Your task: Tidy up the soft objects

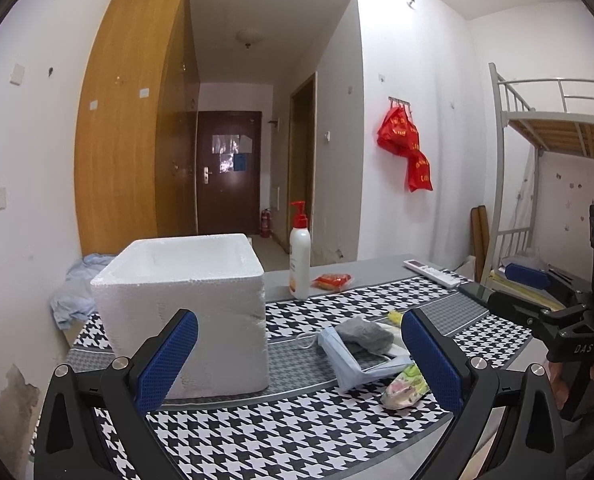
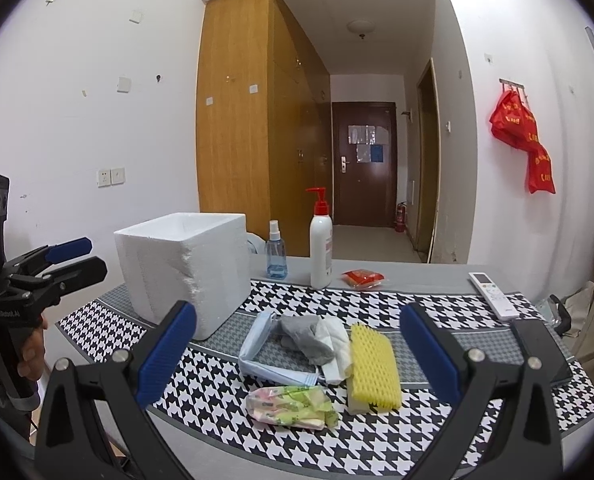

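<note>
A white foam box (image 2: 185,270) stands open-topped on the houndstooth table cloth (image 2: 225,400); it also shows in the left wrist view (image 1: 185,312). Right of it lie a blue face mask (image 2: 257,344), a grey sock (image 2: 307,338), a white cloth (image 2: 339,350), a yellow foam net (image 2: 373,364) and a green tissue pack (image 2: 293,406). The mask (image 1: 345,360), sock (image 1: 367,332) and tissue pack (image 1: 405,388) show in the left wrist view too. My left gripper (image 1: 299,360) is open and empty near the box. My right gripper (image 2: 297,360) is open and empty above the pile.
A pump lotion bottle (image 2: 321,248), a blue spray bottle (image 2: 276,252), a red packet (image 2: 363,278), a white remote (image 2: 493,294) and a black phone (image 2: 541,348) sit on the table. A blue cloth (image 1: 75,292) lies behind the box. A bunk bed (image 1: 553,128) stands at right.
</note>
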Tool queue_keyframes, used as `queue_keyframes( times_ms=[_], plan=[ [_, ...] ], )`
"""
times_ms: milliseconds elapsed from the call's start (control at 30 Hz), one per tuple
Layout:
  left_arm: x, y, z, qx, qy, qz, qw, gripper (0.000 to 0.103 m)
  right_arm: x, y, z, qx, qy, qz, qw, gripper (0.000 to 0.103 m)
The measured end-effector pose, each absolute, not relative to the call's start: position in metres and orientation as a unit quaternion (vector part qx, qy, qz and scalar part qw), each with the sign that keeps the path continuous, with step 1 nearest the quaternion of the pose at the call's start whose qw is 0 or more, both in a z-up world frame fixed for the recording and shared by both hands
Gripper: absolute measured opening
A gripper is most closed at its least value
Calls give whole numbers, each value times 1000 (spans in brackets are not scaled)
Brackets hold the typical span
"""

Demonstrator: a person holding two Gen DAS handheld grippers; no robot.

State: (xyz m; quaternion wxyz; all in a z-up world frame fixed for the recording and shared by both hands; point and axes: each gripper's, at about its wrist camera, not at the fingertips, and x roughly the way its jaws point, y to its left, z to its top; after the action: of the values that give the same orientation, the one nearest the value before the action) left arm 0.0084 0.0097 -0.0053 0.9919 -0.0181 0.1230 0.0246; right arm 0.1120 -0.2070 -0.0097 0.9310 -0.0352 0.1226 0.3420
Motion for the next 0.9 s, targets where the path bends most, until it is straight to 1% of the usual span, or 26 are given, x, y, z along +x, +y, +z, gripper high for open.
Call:
queue_keyframes(
  times_ms=[767,900],
  plan=[
    [10,7,-5,-14,121,20,992,102,116,-209,-9,-28,131,337,932,103],
    [17,4,-7,-15,131,15,991,102,122,-208,-12,-34,145,338,929,103]
  ],
)
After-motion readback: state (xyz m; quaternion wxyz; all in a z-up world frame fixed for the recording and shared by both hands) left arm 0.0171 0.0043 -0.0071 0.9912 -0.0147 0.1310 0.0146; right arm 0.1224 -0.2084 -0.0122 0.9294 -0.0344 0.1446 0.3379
